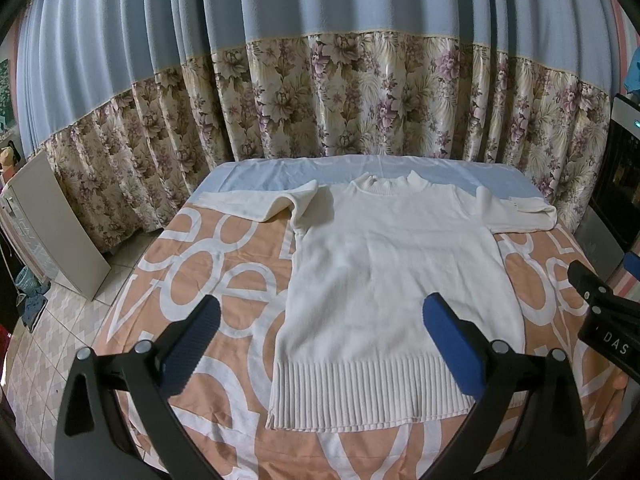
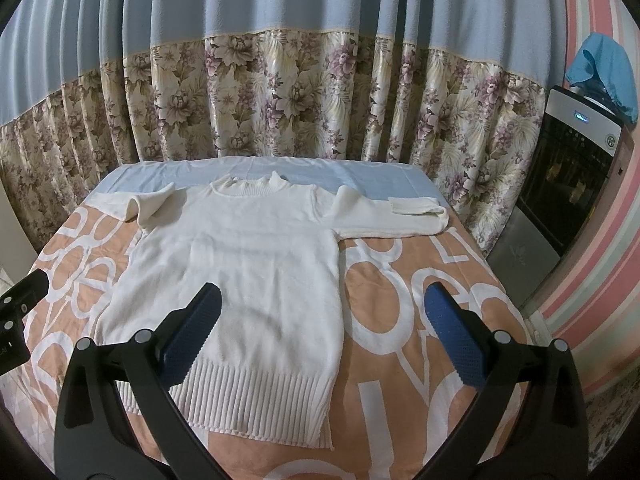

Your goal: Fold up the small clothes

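Peach-and-white lettered bedding covers the bed [image 1: 208, 280] I'm working over, and nearest my cameras both tools hang wide and empty — the left gripper [image 1: 320, 344] above the sweater's left hem corner, the right gripper [image 2: 320, 340] above its right side. The cream knit sweater [image 1: 384, 280] lies flat, face up, ribbed hem [image 1: 360, 396] toward me and mock collar [image 1: 386, 184] at the far end. It looks soft, light and a little stretchy, so I'd judge it will drape and sag; pinching the thicker ribbing or a shoulder seam should hold best. Both sleeves are loosely doubled back near the shoulders. Beyond, a floral curtain [image 2: 280, 100] hangs.
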`<state>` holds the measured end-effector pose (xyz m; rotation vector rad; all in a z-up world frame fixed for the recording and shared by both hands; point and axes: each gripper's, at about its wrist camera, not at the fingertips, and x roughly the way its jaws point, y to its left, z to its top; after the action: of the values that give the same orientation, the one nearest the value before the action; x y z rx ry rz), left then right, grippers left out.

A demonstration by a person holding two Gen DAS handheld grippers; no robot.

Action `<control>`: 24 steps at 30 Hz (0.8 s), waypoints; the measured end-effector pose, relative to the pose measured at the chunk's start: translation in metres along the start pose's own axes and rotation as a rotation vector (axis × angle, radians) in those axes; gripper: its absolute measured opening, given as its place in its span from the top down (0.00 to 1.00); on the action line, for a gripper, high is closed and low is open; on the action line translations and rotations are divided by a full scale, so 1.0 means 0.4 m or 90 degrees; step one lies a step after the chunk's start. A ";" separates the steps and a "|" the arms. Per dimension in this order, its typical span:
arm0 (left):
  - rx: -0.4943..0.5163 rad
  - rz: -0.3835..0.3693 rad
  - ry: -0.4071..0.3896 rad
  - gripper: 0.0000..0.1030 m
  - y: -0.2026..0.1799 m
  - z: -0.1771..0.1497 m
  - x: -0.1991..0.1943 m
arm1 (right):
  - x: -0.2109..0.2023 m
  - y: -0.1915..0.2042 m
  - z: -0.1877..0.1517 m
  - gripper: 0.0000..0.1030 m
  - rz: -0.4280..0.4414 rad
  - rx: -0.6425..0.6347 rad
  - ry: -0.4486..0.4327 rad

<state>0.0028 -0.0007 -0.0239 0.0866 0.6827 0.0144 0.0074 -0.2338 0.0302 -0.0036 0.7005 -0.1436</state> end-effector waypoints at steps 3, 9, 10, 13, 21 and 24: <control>-0.001 -0.001 0.000 0.02 -0.001 -0.001 0.000 | 0.000 0.001 0.000 0.03 -0.001 -0.001 0.000; 0.000 0.000 0.000 0.02 -0.001 0.002 0.000 | 0.000 0.001 0.002 0.03 0.000 0.000 0.000; 0.000 0.000 0.001 0.02 -0.002 0.002 0.001 | 0.001 0.001 0.001 0.03 -0.001 0.000 -0.001; -0.001 0.000 0.001 0.02 -0.002 0.002 0.000 | 0.001 0.001 0.001 0.03 0.000 -0.001 0.001; 0.000 0.000 0.003 0.02 -0.003 0.006 -0.002 | 0.008 0.002 -0.004 0.03 -0.001 0.000 0.001; 0.001 0.001 0.003 0.02 -0.003 0.006 -0.002 | 0.007 0.002 -0.002 0.03 -0.001 -0.001 0.001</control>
<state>0.0037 -0.0019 -0.0217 0.0881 0.6870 0.0160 0.0091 -0.2332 0.0277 -0.0049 0.7029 -0.1439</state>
